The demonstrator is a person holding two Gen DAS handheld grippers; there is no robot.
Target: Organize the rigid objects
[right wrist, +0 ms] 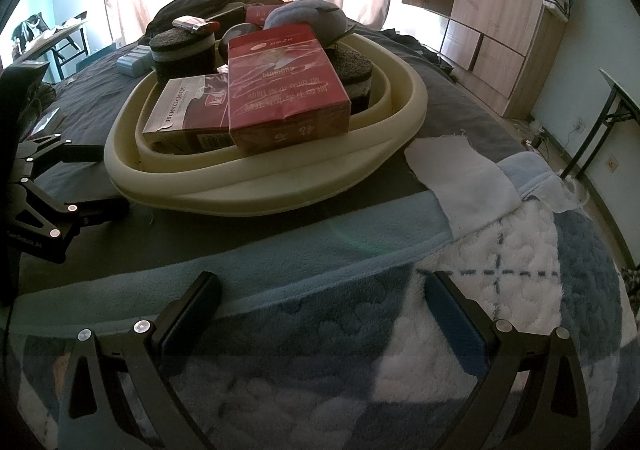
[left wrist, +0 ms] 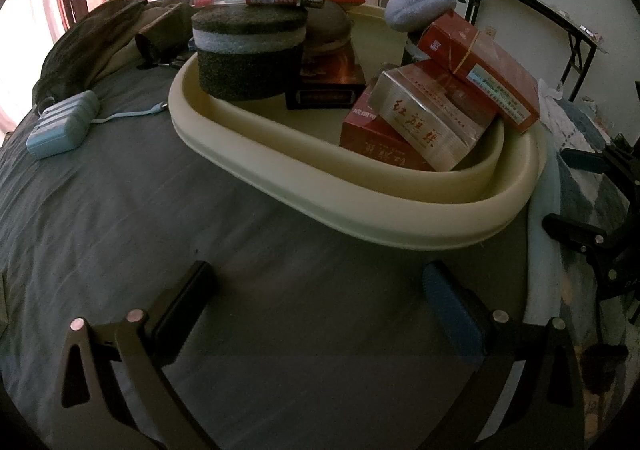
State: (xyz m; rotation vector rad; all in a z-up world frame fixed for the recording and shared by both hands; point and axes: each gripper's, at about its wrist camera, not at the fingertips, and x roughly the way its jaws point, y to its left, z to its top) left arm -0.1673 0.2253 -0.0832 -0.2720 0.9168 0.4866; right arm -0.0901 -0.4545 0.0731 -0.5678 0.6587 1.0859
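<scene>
The red box lies tilted atop other packs in the cream tray on the bed; a nudge could slide it over the rim. Left gripper and right gripper both hang empty, jaws wide apart. Bare sheet lies clear before the tray; right of it, the blanket nears the bed's edge

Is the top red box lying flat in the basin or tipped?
Tipped. The top red box leans at a slant on the silver box beneath it, one end overhanging the basin rim.
</scene>
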